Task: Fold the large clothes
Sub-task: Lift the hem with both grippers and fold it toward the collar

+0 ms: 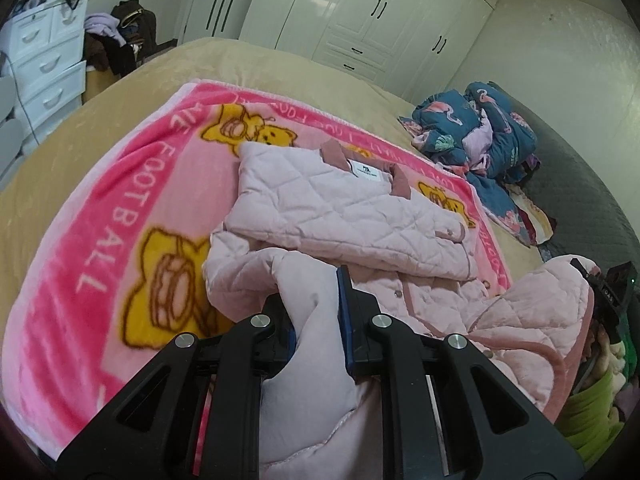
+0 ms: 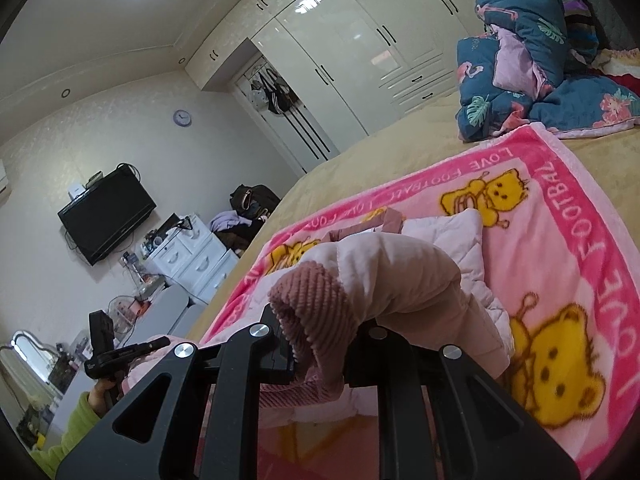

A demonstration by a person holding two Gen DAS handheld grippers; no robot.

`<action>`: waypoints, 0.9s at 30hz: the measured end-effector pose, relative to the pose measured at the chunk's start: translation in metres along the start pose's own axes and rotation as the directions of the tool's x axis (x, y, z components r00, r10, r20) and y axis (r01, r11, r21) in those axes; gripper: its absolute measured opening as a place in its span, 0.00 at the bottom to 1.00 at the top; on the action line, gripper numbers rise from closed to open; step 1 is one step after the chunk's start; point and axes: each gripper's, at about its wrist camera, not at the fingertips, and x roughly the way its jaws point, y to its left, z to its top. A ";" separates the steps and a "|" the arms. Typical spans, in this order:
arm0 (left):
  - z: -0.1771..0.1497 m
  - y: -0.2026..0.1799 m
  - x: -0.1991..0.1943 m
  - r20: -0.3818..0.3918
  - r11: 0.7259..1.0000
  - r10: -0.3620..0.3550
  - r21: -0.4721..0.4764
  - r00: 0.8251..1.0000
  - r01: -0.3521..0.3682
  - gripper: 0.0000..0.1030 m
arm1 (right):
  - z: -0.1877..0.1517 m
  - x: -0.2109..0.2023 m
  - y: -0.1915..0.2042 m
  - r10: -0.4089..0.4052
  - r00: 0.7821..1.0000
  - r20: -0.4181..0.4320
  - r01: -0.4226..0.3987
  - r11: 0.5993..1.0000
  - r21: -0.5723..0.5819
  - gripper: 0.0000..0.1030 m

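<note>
A pale pink quilted jacket lies partly folded on a pink bear-print blanket on the bed. My left gripper is shut on a bunched fold of the jacket's lower part, lifted just above the blanket. My right gripper is shut on the jacket's sleeve end with its dusty-pink ribbed cuff; the sleeve arches up over the fingers. The right gripper also shows at the right edge of the left wrist view, half hidden by the raised sleeve. The left gripper shows at lower left in the right wrist view.
The tan bed cover extends beyond the blanket. A crumpled blue floral quilt lies toward the bed's head. White wardrobes, a white drawer unit and piled clothes stand past the bed.
</note>
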 end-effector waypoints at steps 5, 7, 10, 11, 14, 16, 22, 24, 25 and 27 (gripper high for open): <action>0.012 0.000 0.008 0.001 1.000 0.010 0.008 1.000 -0.010 0.09 | 0.009 0.010 -0.003 -0.019 1.000 0.008 0.019 1.000 -0.003 0.14; 0.017 0.001 0.012 0.002 1.000 0.012 0.009 1.000 -0.012 0.09 | 0.014 0.016 -0.005 -0.024 1.000 0.012 0.024 1.000 0.000 0.14; 0.025 0.003 0.018 0.006 1.000 0.015 0.006 1.000 -0.015 0.09 | 0.022 0.024 -0.009 -0.039 0.999 0.015 0.039 0.999 0.001 0.14; 0.026 0.004 0.020 0.006 1.000 0.015 0.004 1.000 -0.015 0.09 | 0.024 0.027 -0.010 -0.042 0.999 0.016 0.042 0.999 0.001 0.14; 0.034 0.006 0.027 0.008 1.000 0.015 -0.006 1.000 -0.015 0.09 | 0.031 0.036 -0.012 -0.056 0.998 0.019 0.056 0.998 -0.001 0.14; 0.039 0.006 0.032 0.009 1.000 0.016 -0.011 1.000 -0.016 0.09 | 0.036 0.042 -0.015 -0.065 0.998 0.018 0.065 0.998 0.000 0.14; 0.050 0.010 0.046 0.019 0.999 0.032 -0.031 0.999 -0.031 0.09 | 0.047 0.060 -0.023 -0.098 0.995 0.020 0.097 0.995 0.012 0.14; 0.054 0.012 0.050 0.023 0.999 0.031 -0.042 0.999 -0.031 0.09 | 0.049 0.065 -0.026 -0.108 0.994 0.020 0.108 0.994 0.015 0.14; 0.057 0.013 0.054 0.023 0.998 0.033 -0.048 0.999 -0.032 0.10 | 0.051 0.068 -0.026 -0.116 0.993 0.020 0.115 0.993 0.016 0.14; 0.061 0.015 0.059 0.023 0.998 0.031 -0.063 0.999 -0.030 0.10 | 0.055 0.074 -0.028 -0.129 0.991 0.017 0.129 0.991 0.021 0.14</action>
